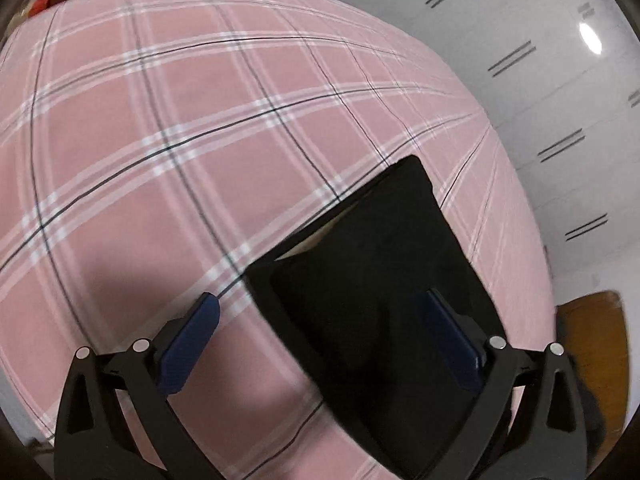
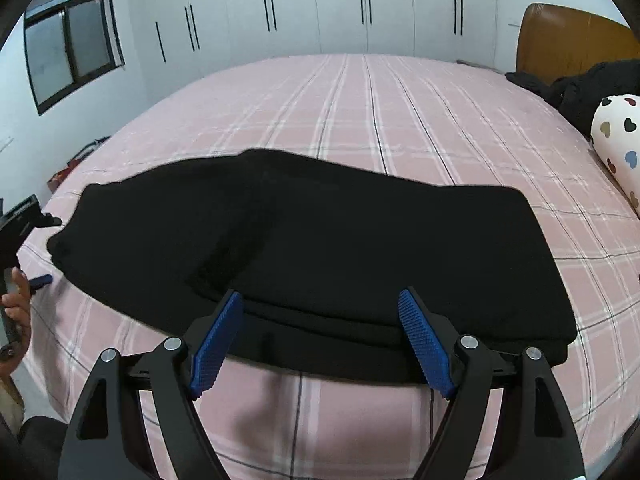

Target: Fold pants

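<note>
Black pants (image 2: 320, 248) lie folded lengthwise across pink plaid bed (image 2: 400, 112). Right gripper (image 2: 320, 312) jaws wide, holding nothing, above near edge (likely readying next grasp). Left gripper (image 1: 320, 320) jaws wide over pants' end, likewise empty.

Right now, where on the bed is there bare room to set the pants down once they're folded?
Most room: the pink sheet beyond the pants, up to the wardrobe. A narrow bare strip also runs along the near edge. Crowded: the headboard end, with dark clothes and a heart pillow.
</note>
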Available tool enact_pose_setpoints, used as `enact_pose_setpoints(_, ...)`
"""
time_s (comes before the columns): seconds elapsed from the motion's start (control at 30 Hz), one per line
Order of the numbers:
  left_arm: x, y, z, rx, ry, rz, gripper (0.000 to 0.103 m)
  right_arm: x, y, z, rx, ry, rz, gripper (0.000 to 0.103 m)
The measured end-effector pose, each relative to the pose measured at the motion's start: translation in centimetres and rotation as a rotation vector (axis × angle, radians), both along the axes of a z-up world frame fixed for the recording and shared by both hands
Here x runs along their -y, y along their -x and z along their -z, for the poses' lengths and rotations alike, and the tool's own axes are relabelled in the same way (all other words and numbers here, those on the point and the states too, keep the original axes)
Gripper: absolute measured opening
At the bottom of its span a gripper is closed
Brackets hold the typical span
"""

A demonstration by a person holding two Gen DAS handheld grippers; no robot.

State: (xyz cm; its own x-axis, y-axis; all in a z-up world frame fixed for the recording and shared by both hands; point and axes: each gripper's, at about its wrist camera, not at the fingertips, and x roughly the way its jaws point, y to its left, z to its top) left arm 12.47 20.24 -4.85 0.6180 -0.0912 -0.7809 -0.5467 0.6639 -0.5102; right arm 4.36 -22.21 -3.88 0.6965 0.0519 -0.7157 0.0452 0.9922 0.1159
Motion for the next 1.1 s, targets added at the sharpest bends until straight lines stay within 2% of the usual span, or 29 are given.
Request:
enact_pose_setpoints(0.03,0.4,-0.5,-0.1,0.001,-0.019,0.008,0.091,-0.6,0.3,-0.2,-0.005,-0.009,0.002,0.078)
enact_pose_setpoints(0.07,0.6,-0.7,-0.2,0.007,-0.037,0.024,0.072,-0.5,0.0,-0.1,-0.008,-0.020,0.007,0.078)
enact_pose_setpoints(0.1,0.7,-0.7,-0.2,-0.018,-0.075,0.026,0.060,-0.3,0.0,-0.1,-0.011,-0.035,0.014,0.079)
enact_pose_setpoints(0.13,0.8,-0.9,-0.2,-0.029,-0.098,0.024,0.053,0.0,0.1,-0.1,-0.013,-0.052,0.022,0.080)
enact_pose_setpoints(0.17,0.9,-0.8,-0.2,-0.031,-0.111,0.027,0.039,0.7,0.0,0.2,-0.014,-0.067,0.027,0.080)
enact_pose_setpoints(0.2,0.9,-0.7,-0.4,-0.024,-0.114,0.031,0.031,1.0,-0.1,0.4,-0.018,-0.091,0.032,0.080)
enact_pose_setpoints(0.27,1.0,-0.8,-0.9,-0.007,-0.104,0.040,0.021,1.7,-0.2,0.7,-0.026,-0.120,0.044,0.081)
enact_pose_setpoints(0.4,2.8,-1.1,-2.9,0.021,-0.142,0.064,0.017,2.9,-0.7,1.1,-0.040,-0.177,0.066,0.081)
enact_pose_setpoints(0.47,4.4,-1.2,-5.1,0.065,-0.178,0.095,0.017,3.3,-0.7,1.1,-0.037,-0.202,0.079,0.081)
enact_pose_setpoints(0.6,8.9,-1.6,-9.7,0.146,-0.237,0.198,0.016,4.1,-0.6,1.2,-0.031,-0.245,0.100,0.081)
enact_pose_setpoints(0.67,12.4,-2.0,-12.0,0.186,-0.279,0.274,0.016,4.4,-0.5,1.2,-0.026,-0.261,0.111,0.081)
enact_pose_setpoints(0.77,17.2,-2.2,-13.8,0.223,-0.327,0.368,0.016,5.1,-0.4,1.1,-0.023,-0.298,0.126,0.081)
enact_pose_setpoints(0.93,24.2,-1.9,-14.4,0.247,-0.384,0.487,0.016,6.5,-0.1,1.1,-0.008,-0.357,0.163,0.081)
enact_pose_setpoints(1.1,30.4,-1.3,-13.0,0.211,-0.414,0.607,0.016,8.4,0.2,1.4,0.003,-0.405,0.206,0.081)
